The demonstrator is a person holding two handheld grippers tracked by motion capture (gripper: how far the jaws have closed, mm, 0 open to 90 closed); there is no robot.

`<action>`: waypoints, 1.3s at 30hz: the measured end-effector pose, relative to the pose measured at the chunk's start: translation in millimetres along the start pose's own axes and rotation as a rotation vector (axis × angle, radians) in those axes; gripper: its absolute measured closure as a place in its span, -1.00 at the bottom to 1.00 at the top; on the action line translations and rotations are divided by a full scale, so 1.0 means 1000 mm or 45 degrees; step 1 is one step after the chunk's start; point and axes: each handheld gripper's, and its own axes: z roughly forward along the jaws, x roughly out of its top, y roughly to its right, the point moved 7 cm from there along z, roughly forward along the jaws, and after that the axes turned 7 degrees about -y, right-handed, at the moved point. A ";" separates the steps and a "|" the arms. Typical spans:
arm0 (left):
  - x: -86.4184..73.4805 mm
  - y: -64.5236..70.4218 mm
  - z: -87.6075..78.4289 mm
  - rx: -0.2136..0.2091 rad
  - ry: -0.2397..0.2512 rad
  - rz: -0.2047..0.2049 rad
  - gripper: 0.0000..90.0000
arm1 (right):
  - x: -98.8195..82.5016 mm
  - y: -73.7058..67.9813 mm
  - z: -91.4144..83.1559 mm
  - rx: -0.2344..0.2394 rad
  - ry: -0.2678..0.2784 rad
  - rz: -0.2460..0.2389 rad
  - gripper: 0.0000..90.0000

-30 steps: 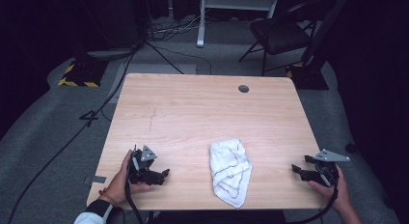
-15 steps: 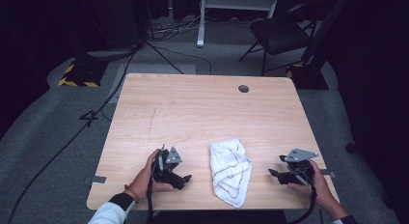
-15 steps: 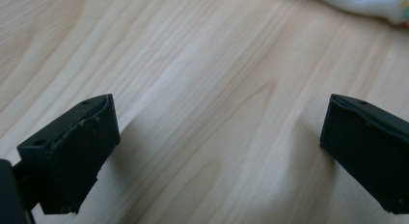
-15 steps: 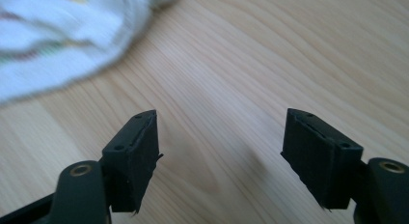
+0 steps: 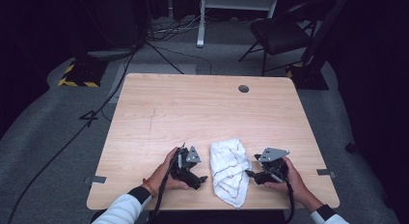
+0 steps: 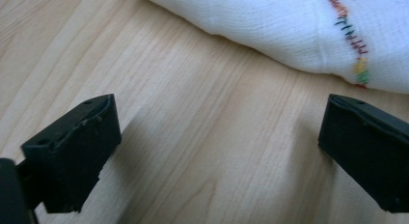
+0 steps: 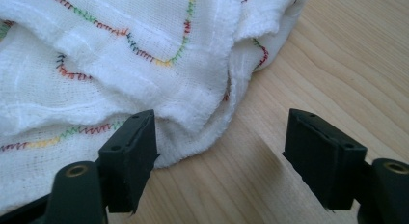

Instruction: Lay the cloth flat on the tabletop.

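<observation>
A crumpled white towel (image 5: 230,168) with coloured stitching lies near the front edge of the wooden table (image 5: 193,108). My left gripper (image 5: 201,178) sits just left of it, pointing at it. In the left gripper view its jaws (image 6: 222,137) stand wide over bare wood with the towel (image 6: 289,26) just beyond them; they have just been closing slightly, with nothing between them. My right gripper (image 5: 249,174) points at the towel's right side. In the right gripper view it (image 7: 222,147) is open, and the towel's (image 7: 120,55) folded edge reaches between the jaws, beside one of them.
A round cable hole (image 5: 243,88) sits near the table's far edge. Tape strips (image 5: 98,179) mark the table's front corners. Behind the table stand a black chair (image 5: 277,33) and a white stand base, with cables across the grey floor (image 5: 58,137).
Both hands have slid inward along the table's front, from near its corners to either side of the towel. The towel has not moved.
</observation>
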 end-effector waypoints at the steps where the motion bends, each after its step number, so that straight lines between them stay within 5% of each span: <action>1: 0.002 0.002 -0.001 0.001 -0.001 0.001 -0.85 | -0.001 0.002 0.000 0.001 0.001 0.013 -0.40; 4: 0.008 0.007 -0.004 0.021 0.023 0.050 -0.52 | -0.003 0.006 0.000 0.006 0.015 0.023 -0.42; 14: 0.044 0.034 -0.011 -0.046 0.161 0.142 -0.59 | -0.008 0.017 0.000 -0.002 0.021 0.079 -0.48; 16: 0.054 0.047 -0.004 -0.028 0.147 0.194 -0.49 | -0.009 0.019 -0.001 -0.016 0.022 0.085 -0.46; 21: 0.062 0.056 0.011 -0.065 0.100 0.231 -0.41 | -0.012 0.025 -0.003 -0.035 0.022 0.111 -0.45; 28: 0.062 0.046 0.023 -0.066 0.038 0.258 -0.05 | -0.014 0.029 -0.006 -0.079 0.013 0.120 -0.41; 31: 0.061 0.041 0.019 -0.069 0.038 0.283 0.21 | -0.017 0.042 -0.007 -0.182 0.009 0.170 -0.30; 34: 0.060 0.041 0.016 -0.066 0.044 0.312 0.38 | -0.019 0.045 -0.007 -0.164 0.015 0.203 -0.29; 39: 0.060 0.043 0.005 -0.043 0.085 0.350 0.62 | -0.009 0.037 -0.010 -0.145 0.059 0.166 -0.29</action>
